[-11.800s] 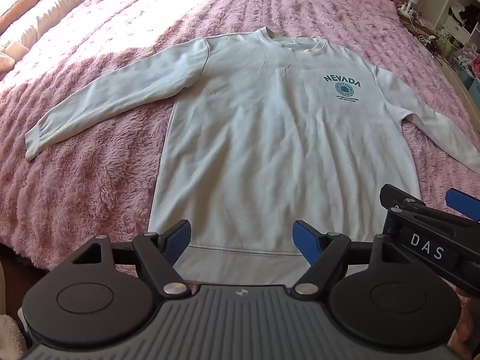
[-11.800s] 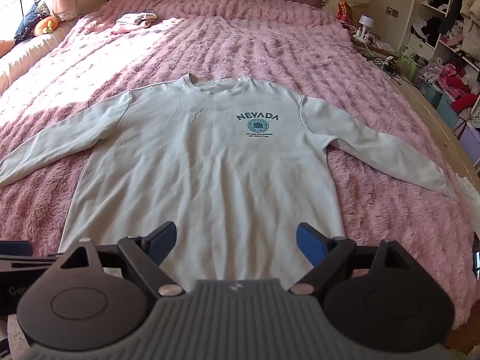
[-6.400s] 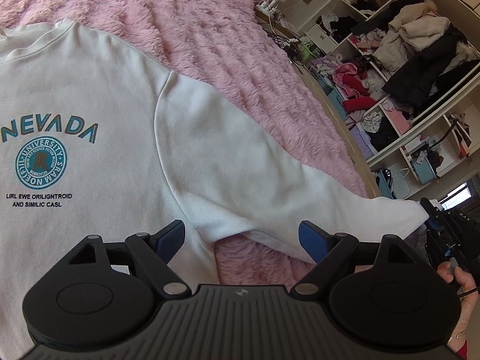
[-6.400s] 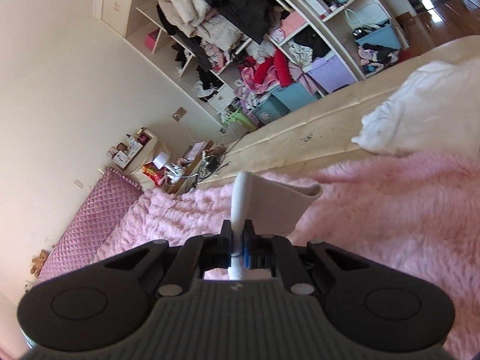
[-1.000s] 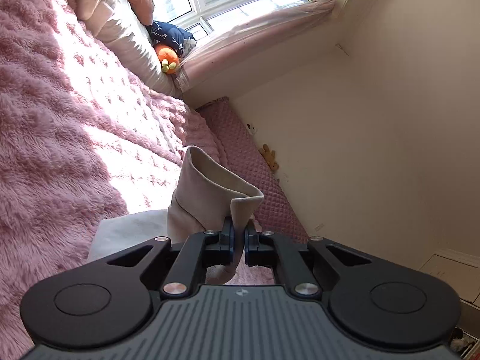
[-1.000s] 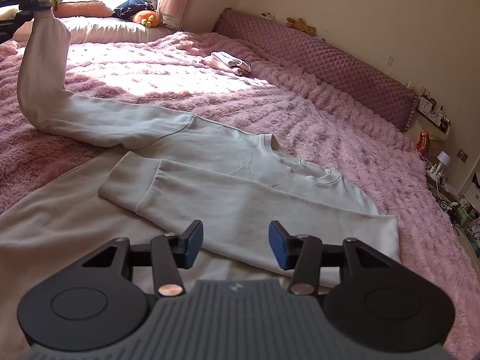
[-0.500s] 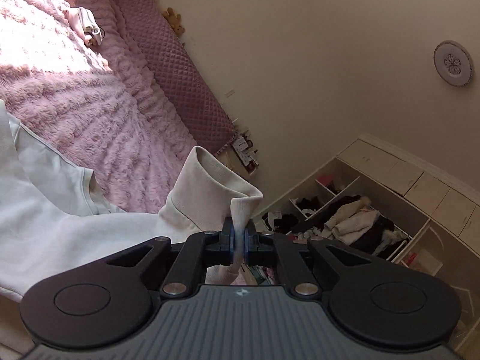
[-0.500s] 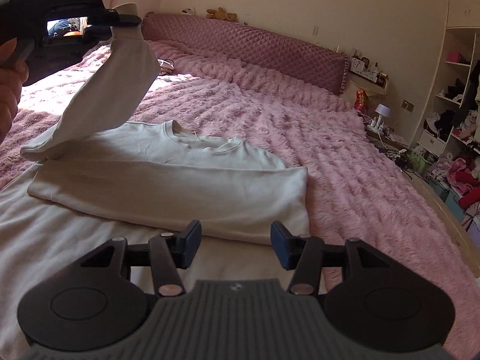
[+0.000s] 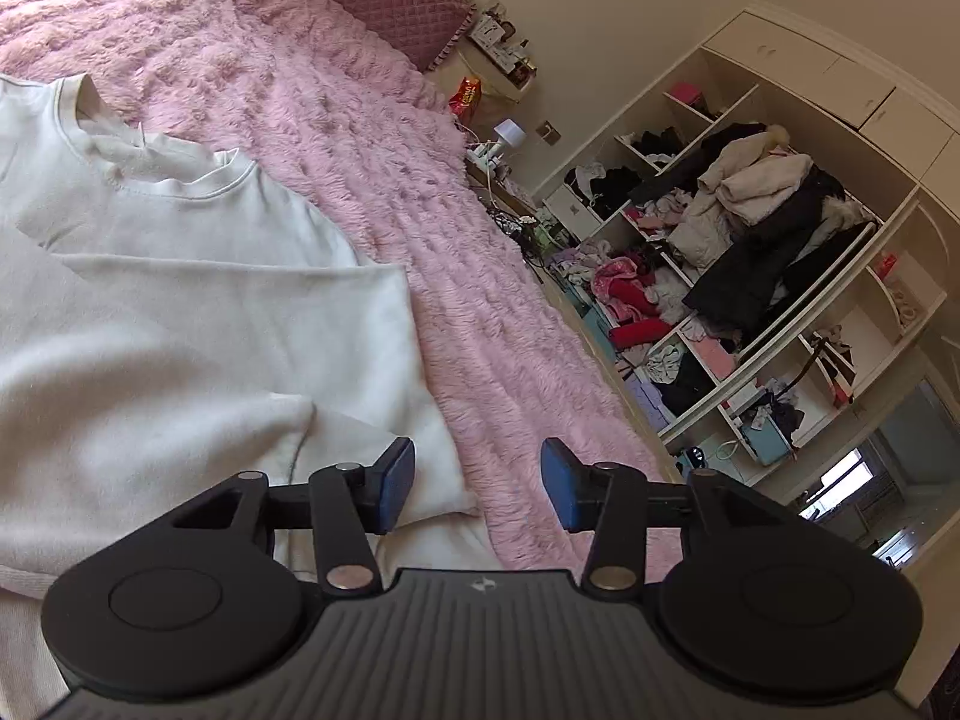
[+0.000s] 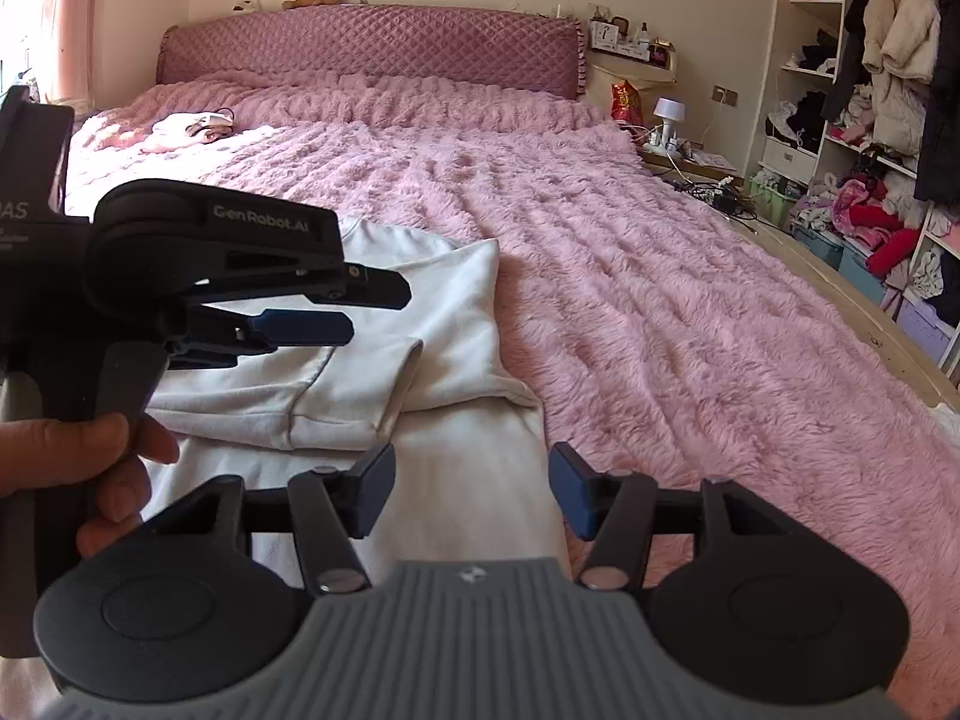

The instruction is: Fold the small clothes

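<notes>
A white sweatshirt lies on the pink fluffy bed with both sleeves folded across its body. The top sleeve's cuff rests near the garment's right edge. My left gripper hovers low over that edge, jaws opening, nothing between the pads. In the right wrist view the left gripper shows from the side, just above the cuff, held by a hand. My right gripper is over the sweatshirt's lower right side, jaws opening and empty.
A quilted headboard closes the far end. A small pale garment lies near the pillows. Right of the bed are a wooden edge, a nightstand with a lamp and open shelves full of clothes.
The left gripper swung the sleeve over the sweatshirt, came down and let go of the cuff, which now lies flat. The right gripper shifted sideways and its jaws widened slightly.
</notes>
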Available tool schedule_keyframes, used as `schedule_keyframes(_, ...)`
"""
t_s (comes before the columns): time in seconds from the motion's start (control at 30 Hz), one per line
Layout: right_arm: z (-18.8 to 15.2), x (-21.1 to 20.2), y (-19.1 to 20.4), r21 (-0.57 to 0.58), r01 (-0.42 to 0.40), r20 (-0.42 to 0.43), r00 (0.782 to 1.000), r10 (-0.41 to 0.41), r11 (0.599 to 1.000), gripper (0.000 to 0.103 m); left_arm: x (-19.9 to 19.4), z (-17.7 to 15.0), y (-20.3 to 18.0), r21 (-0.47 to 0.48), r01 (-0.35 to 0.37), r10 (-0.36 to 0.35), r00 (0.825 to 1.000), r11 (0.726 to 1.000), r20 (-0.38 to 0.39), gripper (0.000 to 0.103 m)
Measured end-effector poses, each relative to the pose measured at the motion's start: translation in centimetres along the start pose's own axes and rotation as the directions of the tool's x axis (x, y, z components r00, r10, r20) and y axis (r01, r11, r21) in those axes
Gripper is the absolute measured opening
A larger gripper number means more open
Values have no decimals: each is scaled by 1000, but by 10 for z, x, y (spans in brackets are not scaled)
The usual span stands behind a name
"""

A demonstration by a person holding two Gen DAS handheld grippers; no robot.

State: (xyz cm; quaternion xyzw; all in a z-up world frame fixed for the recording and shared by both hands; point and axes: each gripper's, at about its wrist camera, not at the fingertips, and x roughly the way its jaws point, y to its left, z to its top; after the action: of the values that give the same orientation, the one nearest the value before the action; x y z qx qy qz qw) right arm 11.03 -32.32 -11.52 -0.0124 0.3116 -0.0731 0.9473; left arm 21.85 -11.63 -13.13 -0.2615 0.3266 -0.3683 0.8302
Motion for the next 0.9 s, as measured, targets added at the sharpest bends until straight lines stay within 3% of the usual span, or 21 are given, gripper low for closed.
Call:
schedule_keyframes(0.07,7,1,-7,69,-4,19,1000,2,998,54,-25,10,-8,43,19,-21,999,999,41,66)
schedule_keyframes(0.13,14,7,-12,121,-41,35,999,37,992,54,-56,16,-8,76,-5,-2,995,997,99,74)
schedule_keyframes(0.2,20,17,-16,172,-94,44,995,88,981,55,-86,24,3,102,-71,56,987,992,149,76)
schedule_keyframes(0.27,29,36,-22,248,-166,53,986,158,954,55,-122,30,23,117,-192,169,969,974,179,76)
schedule_keyframes(0.33,36,56,-25,324,-230,55,973,225,918,55,-154,38,45,143,-342,312,930,929,196,76)
schedule_keyframes(0.4,42,82,-24,393,-279,50,958,282,876,55,-185,48,67,150,-482,453,871,863,193,76)
schedule_keyframes(0.43,44,93,-22,415,-284,43,955,293,864,55,-195,51,76,159,-521,492,849,838,192,76)
schedule_keyframes(0.47,45,107,-18,437,-276,29,956,293,856,55,-208,54,87,181,-583,551,811,792,196,76)
schedule_keyframes(0.53,46,124,-13,455,-256,13,960,281,853,55,-219,57,103,248,-662,634,750,708,191,76)
schedule_keyframes(0.6,45,140,-9,461,-245,-7,960,279,853,55,-221,58,113,322,-699,684,707,638,179,76)
schedule_keyframes(0.7,44,157,-3,483,-248,-44,951,306,840,55,-211,54,127,416,-691,708,692,592,141,76)
schedule_keyframes(0.77,45,160,1,480,-254,-46,949,313,840,54,-199,50,129,484,-666,712,692,567,117,75)
schedule_keyframes(0.8,45,161,4,469,-254,-46,949,311,846,49,-194,44,130,532,-645,708,697,548,116,74)
schedule_keyframes(0.87,47,162,8,450,-253,-61,948,312,857,22,-182,38,128,597,-622,712,692,507,116,74)
schedule_keyframes(0.9,48,164,10,439,-258,-68,946,318,861,17,-176,33,129,627,-608,714,690,487,115,74)
